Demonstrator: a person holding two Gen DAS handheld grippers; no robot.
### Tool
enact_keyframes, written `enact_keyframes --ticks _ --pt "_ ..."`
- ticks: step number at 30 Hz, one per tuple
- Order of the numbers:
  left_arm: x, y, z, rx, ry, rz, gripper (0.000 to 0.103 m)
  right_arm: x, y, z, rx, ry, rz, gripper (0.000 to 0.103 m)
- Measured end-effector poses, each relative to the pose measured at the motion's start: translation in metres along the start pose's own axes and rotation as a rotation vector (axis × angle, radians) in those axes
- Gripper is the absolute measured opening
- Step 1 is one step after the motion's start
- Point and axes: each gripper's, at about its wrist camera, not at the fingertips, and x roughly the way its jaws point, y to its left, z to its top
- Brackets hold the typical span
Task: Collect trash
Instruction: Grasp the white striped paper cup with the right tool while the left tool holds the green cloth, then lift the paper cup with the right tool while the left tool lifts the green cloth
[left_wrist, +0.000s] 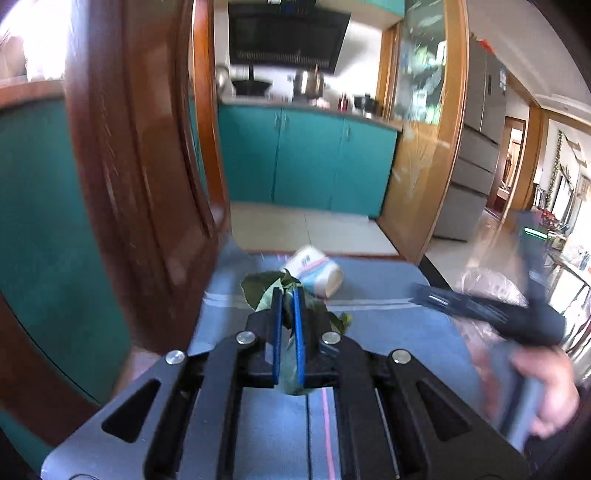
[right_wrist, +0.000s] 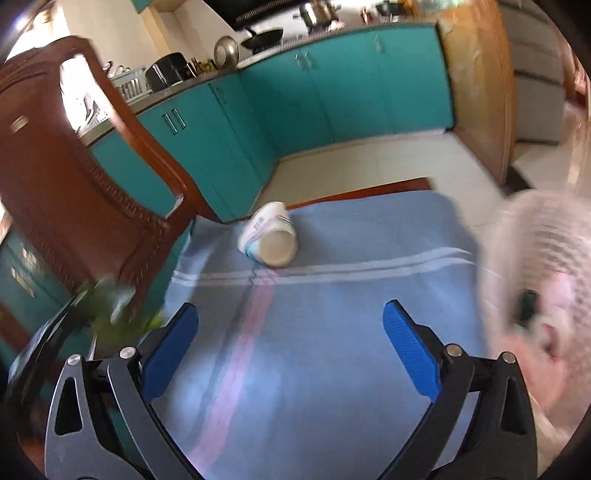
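My left gripper (left_wrist: 289, 295) is shut on a bunch of green leaves (left_wrist: 258, 290) and holds it above the blue cloth (left_wrist: 369, 321). A white paper cup (left_wrist: 317, 271) lies on its side just beyond the leaves. In the right wrist view the cup (right_wrist: 269, 240) lies at the cloth's far edge, well ahead of my right gripper (right_wrist: 291, 314), which is open and empty. The leaves (right_wrist: 114, 314) show blurred at the left. A clear plastic bag (right_wrist: 535, 251) is blurred at the right; it also shows in the left wrist view (left_wrist: 487, 284).
A brown wooden chair (right_wrist: 74, 177) stands at the table's left side. Teal kitchen cabinets (right_wrist: 332, 92) line the back, with tiled floor (right_wrist: 369, 162) below. The cloth (right_wrist: 332, 332) has white and pink stripes. A hand holding the right gripper (left_wrist: 498, 314) is at the right.
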Motion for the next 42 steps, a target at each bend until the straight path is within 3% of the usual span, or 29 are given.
enact_keyframes --ticks 4,10,12,13,14,20,26,32,33,34,35,36,42 --pt "-0.004 0.003 0.007 0.006 -0.04 0.013 0.007 0.071 0.001 0.036 0.081 0.05 0.004 0.098" --pt "-0.002 0.014 0.015 -0.03 -0.039 0.009 0.007 0.146 0.015 0.053 0.04 0.101 -0.07 0.097" --pt "-0.003 0.017 0.015 -0.039 -0.035 0.004 0.007 0.16 0.025 0.047 -0.004 0.146 -0.04 0.081" --pt "-0.003 0.017 0.016 -0.042 -0.035 0.001 0.007 0.162 0.032 0.044 -0.043 0.148 -0.036 0.06" --pt "-0.005 0.017 0.015 -0.043 -0.033 -0.001 0.007 0.16 0.038 0.04 -0.076 0.143 -0.035 0.057" --pt "-0.008 0.016 0.012 -0.06 -0.024 -0.024 0.007 0.095 0.045 0.009 -0.134 0.023 -0.024 0.057" --pt "-0.012 -0.001 0.006 -0.023 -0.005 -0.068 0.007 -0.039 0.028 -0.036 -0.211 -0.125 -0.069 0.057" --pt "-0.019 -0.015 0.0 0.032 0.008 -0.078 0.007 -0.122 -0.013 -0.08 -0.138 -0.174 -0.135 0.057" --pt "-0.017 -0.012 -0.001 0.029 0.021 -0.068 0.012 -0.126 -0.02 -0.083 -0.125 -0.168 -0.136 0.057" --pt "-0.013 -0.007 -0.004 0.024 0.068 -0.051 0.044 -0.13 -0.026 -0.087 -0.107 -0.162 -0.13 0.057" --pt "-0.011 -0.002 -0.008 0.021 0.094 -0.032 0.083 -0.133 -0.03 -0.088 -0.097 -0.16 -0.122 0.057" --pt "-0.011 0.003 -0.012 0.023 0.108 -0.005 0.092 -0.135 -0.031 -0.089 -0.097 -0.161 -0.117 0.057" --pt "0.012 -0.008 -0.045 0.236 0.229 0.084 0.091 -0.135 -0.021 -0.087 -0.115 -0.176 -0.073 0.057"
